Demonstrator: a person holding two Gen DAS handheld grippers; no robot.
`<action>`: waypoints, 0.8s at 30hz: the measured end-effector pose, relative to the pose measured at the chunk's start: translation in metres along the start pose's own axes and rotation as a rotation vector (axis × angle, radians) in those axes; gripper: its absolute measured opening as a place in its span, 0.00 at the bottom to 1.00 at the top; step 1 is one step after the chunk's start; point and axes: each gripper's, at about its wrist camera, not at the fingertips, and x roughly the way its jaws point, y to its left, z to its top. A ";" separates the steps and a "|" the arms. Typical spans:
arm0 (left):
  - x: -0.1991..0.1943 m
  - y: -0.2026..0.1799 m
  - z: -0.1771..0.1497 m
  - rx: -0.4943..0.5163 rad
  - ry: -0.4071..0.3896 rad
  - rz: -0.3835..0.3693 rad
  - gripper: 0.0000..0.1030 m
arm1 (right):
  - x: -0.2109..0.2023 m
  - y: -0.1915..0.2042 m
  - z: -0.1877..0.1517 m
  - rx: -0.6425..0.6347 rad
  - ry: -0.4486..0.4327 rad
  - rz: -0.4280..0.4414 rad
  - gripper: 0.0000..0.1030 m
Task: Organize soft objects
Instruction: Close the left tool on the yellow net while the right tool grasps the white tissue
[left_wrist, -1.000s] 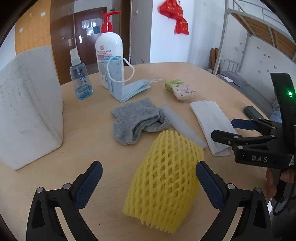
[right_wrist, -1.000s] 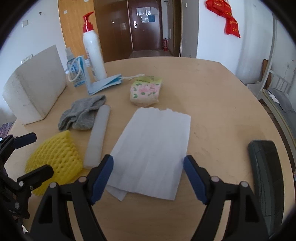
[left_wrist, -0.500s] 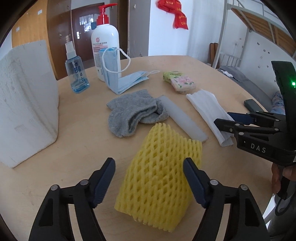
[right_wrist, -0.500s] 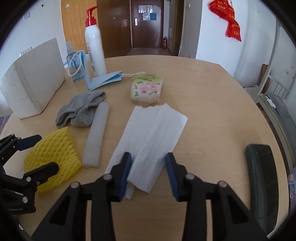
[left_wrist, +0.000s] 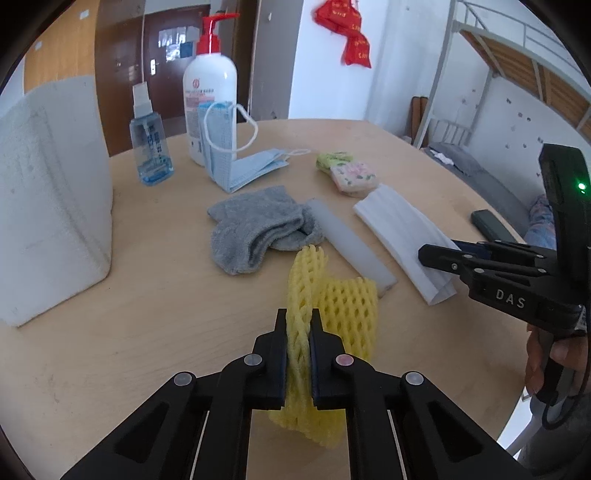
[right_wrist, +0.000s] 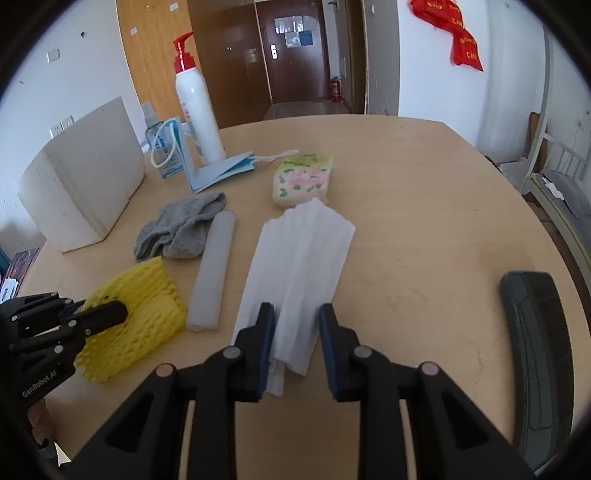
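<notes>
My left gripper (left_wrist: 299, 325) is shut on the yellow foam net (left_wrist: 347, 306), pinching it into an upright fold; it also shows in the right wrist view (right_wrist: 136, 317). My right gripper (right_wrist: 297, 314) is closing around the near end of the white folded tissue (right_wrist: 303, 258), which bunches between the jaws; a gap remains on the right side. A grey sock (left_wrist: 258, 229), a translucent foam strip (left_wrist: 351, 243), a floral sponge (left_wrist: 352, 177) and a blue face mask (left_wrist: 236, 162) lie on the round wooden table (left_wrist: 110, 332).
A white foam block (left_wrist: 48, 199) stands at the left. A pump bottle (left_wrist: 208, 99) and a small spray bottle (left_wrist: 149, 147) stand at the back. A dark phone-like object (right_wrist: 535, 339) lies at the right edge of the table.
My left gripper has closed fully on the yellow foam net, squeezing it into a fold. My right gripper has narrowed further around the tissue, which has bunched narrower.
</notes>
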 end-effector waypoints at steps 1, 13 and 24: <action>-0.003 -0.001 0.000 0.005 -0.008 0.003 0.09 | -0.001 -0.001 0.000 0.008 -0.005 0.006 0.22; -0.041 -0.011 0.000 0.034 -0.113 0.022 0.09 | -0.028 0.004 -0.003 0.023 -0.076 0.051 0.18; -0.069 -0.020 -0.009 0.056 -0.195 0.016 0.09 | -0.040 0.009 -0.013 0.018 -0.099 0.069 0.05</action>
